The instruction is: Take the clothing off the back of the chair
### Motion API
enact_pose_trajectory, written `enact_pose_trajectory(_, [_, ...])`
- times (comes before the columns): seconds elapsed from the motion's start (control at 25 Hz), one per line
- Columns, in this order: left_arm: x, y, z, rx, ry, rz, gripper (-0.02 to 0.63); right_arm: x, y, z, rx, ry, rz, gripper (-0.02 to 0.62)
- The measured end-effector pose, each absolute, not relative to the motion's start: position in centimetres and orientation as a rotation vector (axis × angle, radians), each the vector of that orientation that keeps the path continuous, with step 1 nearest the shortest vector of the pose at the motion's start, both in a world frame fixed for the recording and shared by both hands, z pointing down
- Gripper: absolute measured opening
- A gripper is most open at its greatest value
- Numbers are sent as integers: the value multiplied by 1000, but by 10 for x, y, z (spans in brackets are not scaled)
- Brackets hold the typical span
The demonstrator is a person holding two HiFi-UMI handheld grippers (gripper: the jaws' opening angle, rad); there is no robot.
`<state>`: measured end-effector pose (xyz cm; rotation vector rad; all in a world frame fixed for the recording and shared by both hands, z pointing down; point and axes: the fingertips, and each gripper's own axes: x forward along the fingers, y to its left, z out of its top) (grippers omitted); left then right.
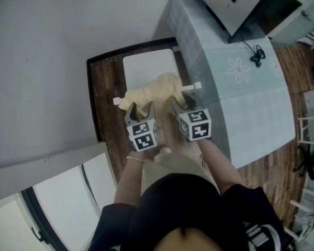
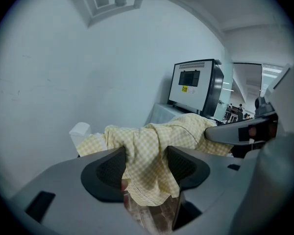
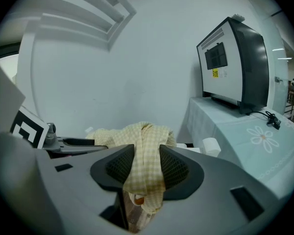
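Left hand-held gripper (image 2: 144, 165) open around the shirt (image 1: 152, 90) draped on the chair (image 1: 146, 67). Right hand-held gripper (image 3: 147, 168) pinches another fold.

Both bare forearms reach forward from the dark-sleeved torso, side by side and close together. The left forearm (image 1: 126, 184) carries the left tool (image 1: 139, 110) and the right forearm (image 1: 220, 167) the right tool (image 1: 181, 101), both pointing away from the body and angled somewhat down, marker cubes facing up. The left tool's jaws stand wide apart with a bunch of the clothing (image 2: 152, 148) hanging loose in the gap and brushing the pads, while the right tool's jaws sit narrower, with the pads (image 3: 174, 168) pressing a hanging fold of it from both sides.
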<state>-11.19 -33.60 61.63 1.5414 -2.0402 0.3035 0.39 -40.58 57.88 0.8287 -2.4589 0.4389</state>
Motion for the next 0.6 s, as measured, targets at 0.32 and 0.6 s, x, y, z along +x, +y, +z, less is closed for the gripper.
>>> enact_pose_trajectory(0.32, [-111, -337, 613, 1535, -2041, 304, 187, 0, -400, 576, 821, -2458, 447, 114])
enact_pose_trajectory(0.6, [-105, -338, 610, 1553, -2001, 315, 89, 0, -394, 573, 831, -2466, 457, 86])
